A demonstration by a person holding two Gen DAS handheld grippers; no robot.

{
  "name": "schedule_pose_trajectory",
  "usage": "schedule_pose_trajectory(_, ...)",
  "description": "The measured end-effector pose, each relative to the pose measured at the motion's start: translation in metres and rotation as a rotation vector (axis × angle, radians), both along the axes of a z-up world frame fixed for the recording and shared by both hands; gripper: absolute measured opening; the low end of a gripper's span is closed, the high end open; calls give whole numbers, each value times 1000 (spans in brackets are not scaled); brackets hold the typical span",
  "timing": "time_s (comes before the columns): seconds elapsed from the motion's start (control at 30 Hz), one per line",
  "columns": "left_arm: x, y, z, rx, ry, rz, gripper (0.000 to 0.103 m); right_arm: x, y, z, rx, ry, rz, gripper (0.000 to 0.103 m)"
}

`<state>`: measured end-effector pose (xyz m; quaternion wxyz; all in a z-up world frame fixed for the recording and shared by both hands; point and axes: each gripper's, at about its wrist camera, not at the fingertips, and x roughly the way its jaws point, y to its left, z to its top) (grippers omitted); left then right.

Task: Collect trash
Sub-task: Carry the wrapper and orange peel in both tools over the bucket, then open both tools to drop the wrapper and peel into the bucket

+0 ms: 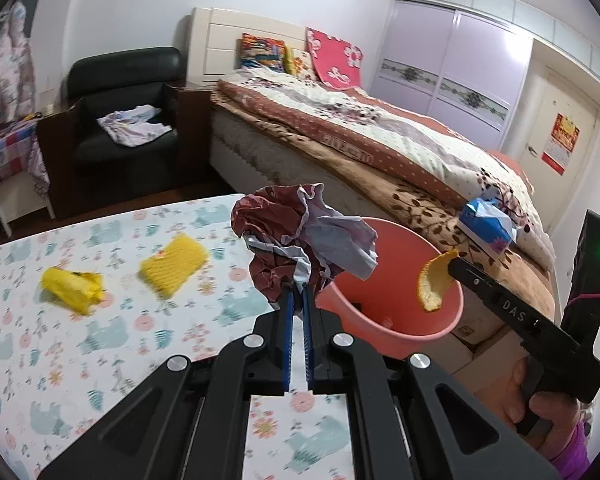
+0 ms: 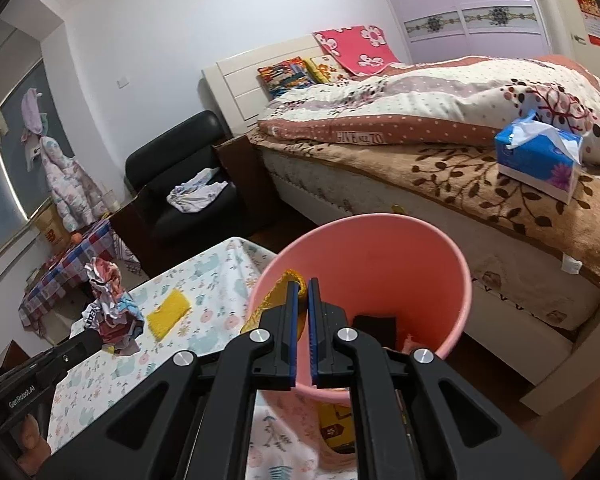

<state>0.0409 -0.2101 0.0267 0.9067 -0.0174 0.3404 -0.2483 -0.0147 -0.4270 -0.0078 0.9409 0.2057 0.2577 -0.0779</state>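
Observation:
My left gripper (image 1: 298, 286) is shut on a crumpled red and white wrapper (image 1: 300, 236) and holds it above the table, just left of the pink bin (image 1: 396, 320). The wrapper also shows in the right wrist view (image 2: 110, 308). My right gripper (image 2: 303, 286) is shut on an orange peel (image 2: 288, 280) and holds it over the pink bin's (image 2: 452, 280) mouth; the peel shows in the left wrist view (image 1: 434, 282). A yellow foam net (image 1: 174, 266) and a crumpled yellow wrapper (image 1: 72, 286) lie on the table (image 1: 40, 360).
The bin stands off the table's right edge, with dark scraps inside. A bed (image 1: 380, 140) with a blue tissue pack (image 2: 538, 156) lies behind it. A black armchair (image 1: 128, 108) stands at the back left. Cardboard boxes (image 1: 476, 340) sit under the bin.

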Motion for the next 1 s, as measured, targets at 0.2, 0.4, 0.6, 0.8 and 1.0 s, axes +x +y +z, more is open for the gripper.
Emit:
schedule_pose_trajectory(0.2,8,-31,-8,10,18,-45,4,-1,-16,-9,-6,14,-29,5)
schedule_pose_trajectory(0.4,10,-59,-18,26,29,-99,4,-3,-27,-15,-1,24,-54,5)
schedule_pose_trajectory(0.6,11,-83,-29,44,43,-145,4,-6,-38,-22,10,31,-74,5)
schedule_pose_trajectory(0.8,14,-98,-37,55,67,-165,4,-9,-46,-27,19,35,-90,5)
schedule_pose_trajectory(1.0,13,-108,-44,72,72,-178,6,-11,-51,-31,30,36,-96,5)
